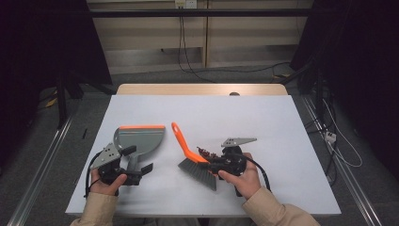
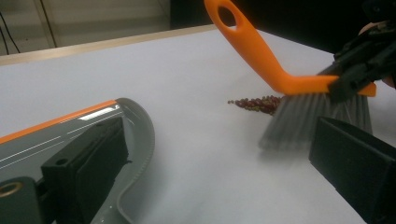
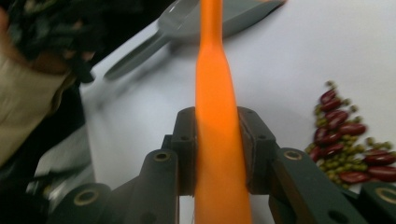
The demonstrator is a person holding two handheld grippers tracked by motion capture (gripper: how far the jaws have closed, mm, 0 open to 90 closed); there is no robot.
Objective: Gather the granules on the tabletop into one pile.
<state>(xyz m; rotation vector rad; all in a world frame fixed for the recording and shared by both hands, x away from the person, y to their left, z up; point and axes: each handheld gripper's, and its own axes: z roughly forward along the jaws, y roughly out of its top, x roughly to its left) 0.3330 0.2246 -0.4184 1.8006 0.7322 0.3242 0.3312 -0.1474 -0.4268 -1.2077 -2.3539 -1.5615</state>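
1. White table top [image 1: 202,117], with a strip of pale wood along its far edge and dark floor with cables beyond, carries the whole scene.
2. Brush [image 1: 190,157]: orange handle and grey bristles, near the middle of the table toward the person's side. Its handle rises up and away to the left in the high view, ending in a hanging hole; the bristles rest on the white surface.
3. Right gripper [image 3: 217,149]: jaws clamped on the orange handle, one pad pressed on each side, as the right gripper view shows. The right hand [image 1: 242,176] holds this gripper just right of the brush.
4. Beans [image 3: 345,144]: a small heap of dark red beans mixed with small green ones, lying on the table just beside the bristles.
5. Dustpan [image 1: 139,139]: grey with an orange front lip, lying flat to the left of the brush and apart from it, its handle pointing toward the person.
6. Left gripper [image 1: 134,172]: jaws standing apart; the dustpan's handle lies between them, one pad lying close against the pan. Whether the pads press on it cannot be told. The left hand [image 1: 106,183] holds this gripper at the table's near left.
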